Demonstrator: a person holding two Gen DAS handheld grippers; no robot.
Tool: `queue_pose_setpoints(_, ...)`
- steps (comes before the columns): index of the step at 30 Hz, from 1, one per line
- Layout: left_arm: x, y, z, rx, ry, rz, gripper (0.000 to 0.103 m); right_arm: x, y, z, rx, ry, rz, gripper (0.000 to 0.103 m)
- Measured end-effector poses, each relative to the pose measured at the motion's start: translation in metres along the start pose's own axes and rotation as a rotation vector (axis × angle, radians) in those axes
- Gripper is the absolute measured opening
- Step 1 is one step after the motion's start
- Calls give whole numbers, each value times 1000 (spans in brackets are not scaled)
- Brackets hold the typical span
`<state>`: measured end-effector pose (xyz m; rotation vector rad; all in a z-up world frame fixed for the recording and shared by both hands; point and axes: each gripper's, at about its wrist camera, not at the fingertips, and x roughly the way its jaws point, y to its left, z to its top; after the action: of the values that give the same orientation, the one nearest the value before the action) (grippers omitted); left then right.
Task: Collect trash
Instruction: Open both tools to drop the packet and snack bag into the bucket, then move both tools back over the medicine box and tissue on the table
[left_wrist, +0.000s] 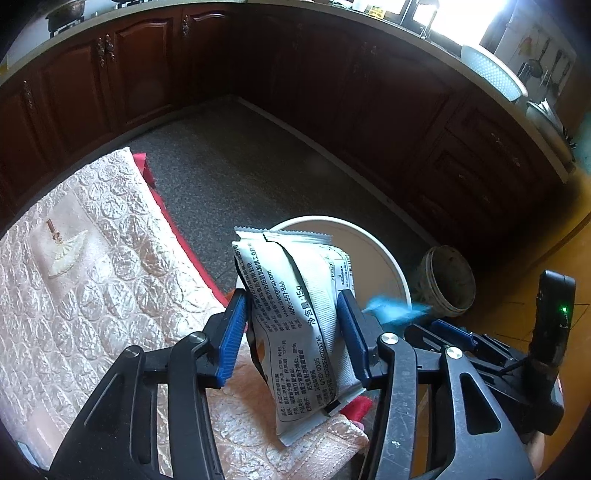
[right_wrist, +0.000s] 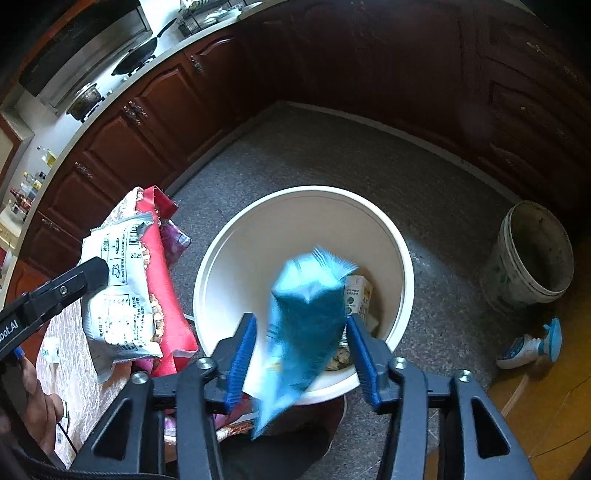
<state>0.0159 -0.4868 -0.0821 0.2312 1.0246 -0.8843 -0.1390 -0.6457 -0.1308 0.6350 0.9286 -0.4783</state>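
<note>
A table draped in a pale pink quilted cloth (left_wrist: 85, 280) fills the left of the room, a red cloth (left_wrist: 173, 221) showing along its right edge. Beyond it runs speckled grey floor (left_wrist: 236, 166), closed in by dark wooden cabinets (left_wrist: 140, 70) under a light countertop; a wok (right_wrist: 138, 59) and a pot (right_wrist: 85, 100) sit on the hob at the far left.

Over the table's right edge the left gripper (left_wrist: 291, 325) has a grey-white printed sachet (left_wrist: 295, 314) standing upright between its blue pads. The left pad stands slightly off the packet and the right one lies against it, so I cannot tell if it is truly pinched.

Just right of the table a white bin (right_wrist: 399, 254) stands on the floor. Inside it, against the right wall, leans a small carton (right_wrist: 359, 299), with some brownish scraps (right_wrist: 340, 356) at the bottom.

Above the bin's near rim the right gripper (right_wrist: 301, 354) has its blue pads apart, and a blue packet (right_wrist: 306, 325), blurred, sits between them over the bin's mouth. The left pad is clear of it; the packet looks let go.

Farther right stands a grimy, empty bucket (right_wrist: 532, 258), and near it a spray bottle with a blue trigger (right_wrist: 528, 347) lies on its side where the grey floor meets the orange flooring (right_wrist: 546, 406).
</note>
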Motion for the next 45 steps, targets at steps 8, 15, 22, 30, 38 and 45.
queue_pose_setpoints(8, -2, 5, -8, -22, 12, -19, 62, -1, 1, -4, 2, 7, -6, 52)
queue_pose_setpoints(15, -7, 6, -10, -31, 14, -44, 63, -4, 5, -7, -10, 9, 1, 56)
queue_pose_setpoints(22, -21, 13, -16, -31, -11, -14, 63, -10, 11, -8, -19, -1, 2, 57)
queue_pose_setpoints(30, -48, 34, -32, -58, -47, 52, 63, -15, 33, -11, -60, -12, 28, 63)
queue_pose_setpoints(38, -79, 70, -55, -70, -74, 122, 63, -28, 72, -14, -132, -39, 58, 64)
queue_pose_setpoints(45, -99, 108, -85, -110, -71, 177, 63, -25, 124, -24, -228, -25, 122, 66)
